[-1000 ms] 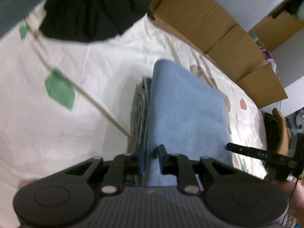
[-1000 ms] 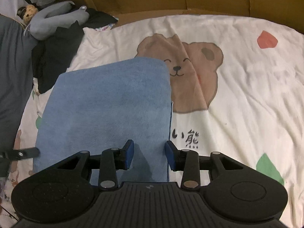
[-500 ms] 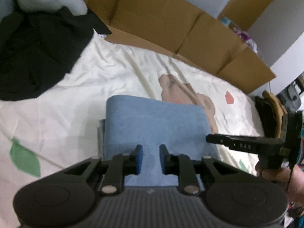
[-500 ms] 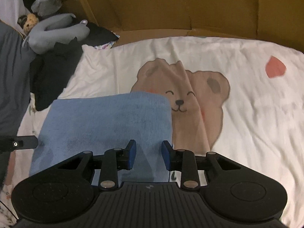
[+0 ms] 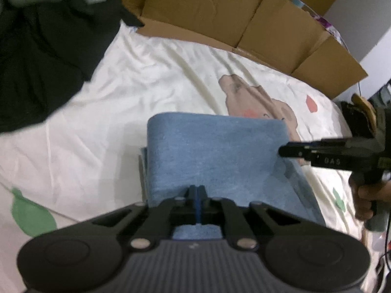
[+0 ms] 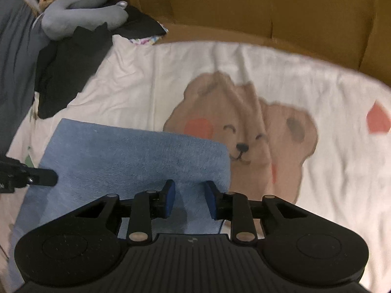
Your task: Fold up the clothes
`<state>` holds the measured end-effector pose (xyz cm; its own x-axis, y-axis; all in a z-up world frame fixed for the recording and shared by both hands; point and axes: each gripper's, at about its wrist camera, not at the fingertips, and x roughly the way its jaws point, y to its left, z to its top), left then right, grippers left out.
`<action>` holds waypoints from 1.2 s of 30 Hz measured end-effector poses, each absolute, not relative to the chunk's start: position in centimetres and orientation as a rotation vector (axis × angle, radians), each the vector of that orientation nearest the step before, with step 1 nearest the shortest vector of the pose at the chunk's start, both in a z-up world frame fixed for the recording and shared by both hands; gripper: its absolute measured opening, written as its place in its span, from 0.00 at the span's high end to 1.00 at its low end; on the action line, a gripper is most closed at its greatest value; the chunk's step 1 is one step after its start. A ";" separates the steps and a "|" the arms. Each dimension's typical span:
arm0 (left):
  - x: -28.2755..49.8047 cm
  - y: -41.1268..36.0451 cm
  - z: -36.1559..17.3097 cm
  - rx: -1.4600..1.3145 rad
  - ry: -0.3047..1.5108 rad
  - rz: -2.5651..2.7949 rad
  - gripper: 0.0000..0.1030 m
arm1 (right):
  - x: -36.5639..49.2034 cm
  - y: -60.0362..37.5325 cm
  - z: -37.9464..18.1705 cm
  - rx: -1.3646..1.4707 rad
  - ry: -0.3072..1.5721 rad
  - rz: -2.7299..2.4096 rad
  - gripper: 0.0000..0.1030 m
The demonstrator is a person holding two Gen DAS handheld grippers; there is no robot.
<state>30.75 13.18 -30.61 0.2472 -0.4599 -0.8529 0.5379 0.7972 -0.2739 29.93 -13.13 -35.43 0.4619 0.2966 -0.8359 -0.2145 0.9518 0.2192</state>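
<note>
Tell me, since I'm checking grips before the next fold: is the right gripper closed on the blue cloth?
No. The right gripper has its jaws apart, with the blue cloth lying visible in the gap between them.

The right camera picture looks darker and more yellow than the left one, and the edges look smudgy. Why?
Right wrist view: dim, warm light, so the cardboard looks brown-orange; the far edge of the bear sheet is smeared. Left wrist view: brighter and whiter, with the black clothes blurred at the corner. Both lenses bend straight lines round the blue towel.
</note>
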 end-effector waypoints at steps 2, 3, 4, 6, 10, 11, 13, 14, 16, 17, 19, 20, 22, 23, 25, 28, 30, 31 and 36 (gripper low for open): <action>30.8 12.8 -29.6 0.113 1.077 -0.680 0.85 | 30.0 -13.1 -34.6 0.072 1.011 0.331 0.68; 31.0 12.6 -29.2 0.112 1.057 -0.681 0.79 | 30.2 -13.1 -34.4 0.075 1.004 0.335 0.68; 31.2 12.5 -29.1 0.107 1.050 -0.683 0.77 | 30.5 -13.1 -34.2 0.079 0.998 0.332 0.68; 32.0 12.0 -29.4 0.113 1.054 -0.676 0.76 | 31.3 -12.9 -34.2 0.083 0.995 0.325 0.67; 32.7 11.5 -30.8 0.133 1.069 -0.655 0.77 | 32.5 -12.6 -35.0 0.108 1.011 0.307 0.65; 32.7 11.5 -31.2 0.133 1.067 -0.652 0.77 | 32.6 -12.8 -35.4 0.143 1.016 0.302 0.65; 32.6 11.7 -31.6 0.129 1.063 -0.650 0.76 | 32.7 -12.8 -35.7 0.155 1.023 0.302 0.65; 32.6 11.8 -31.5 0.124 1.064 -0.646 0.76 | 32.7 -12.7 -35.7 0.139 1.025 0.307 0.65; 32.6 11.9 -31.1 0.118 1.069 -0.636 0.76 | 32.7 -12.4 -35.6 0.108 1.028 0.317 0.65; 32.4 11.9 -30.8 0.121 1.067 -0.632 0.72 | 32.7 -12.2 -35.6 0.093 1.031 0.320 0.65; 32.0 12.0 -30.0 0.130 1.056 -0.631 0.53 | 32.5 -12.3 -34.8 0.092 1.041 0.316 0.65; 31.6 12.2 -29.6 0.136 1.045 -0.634 0.41 | 32.2 -12.5 -34.5 0.098 1.042 0.317 0.65; 30.7 12.3 -29.0 0.159 1.033 -0.631 0.36 | 31.2 -12.7 -34.0 0.102 1.037 0.347 0.65; 30.3 12.4 -28.8 0.168 1.031 -0.626 0.35 | 30.6 -12.7 -33.8 0.081 1.036 0.357 0.65; 29.4 12.8 -28.4 0.165 1.030 -0.620 0.35 | 29.4 -12.6 -33.4 0.048 1.036 0.362 0.65; 28.1 13.6 -27.9 0.124 1.031 -0.618 0.35 | 27.3 -12.7 -32.7 0.053 1.038 0.369 0.65; 27.2 14.0 -27.6 0.106 1.030 -0.617 0.36 | 25.8 -12.6 -32.5 0.039 1.043 0.358 0.65; 26.7 14.1 -27.5 0.099 1.031 -0.621 0.37 | 25.0 -12.6 -32.5 0.033 1.046 0.349 0.66; 24.2 14.4 -27.5 0.073 1.058 -0.641 0.43 | 22.2 -13.1 -33.1 0.069 1.076 0.290 0.77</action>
<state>24.23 14.39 -27.48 0.3284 -0.4550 -0.8277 0.5229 0.8174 -0.2419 22.15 -13.09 -33.08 0.4407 0.2666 -0.8571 -0.1997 0.9601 0.1959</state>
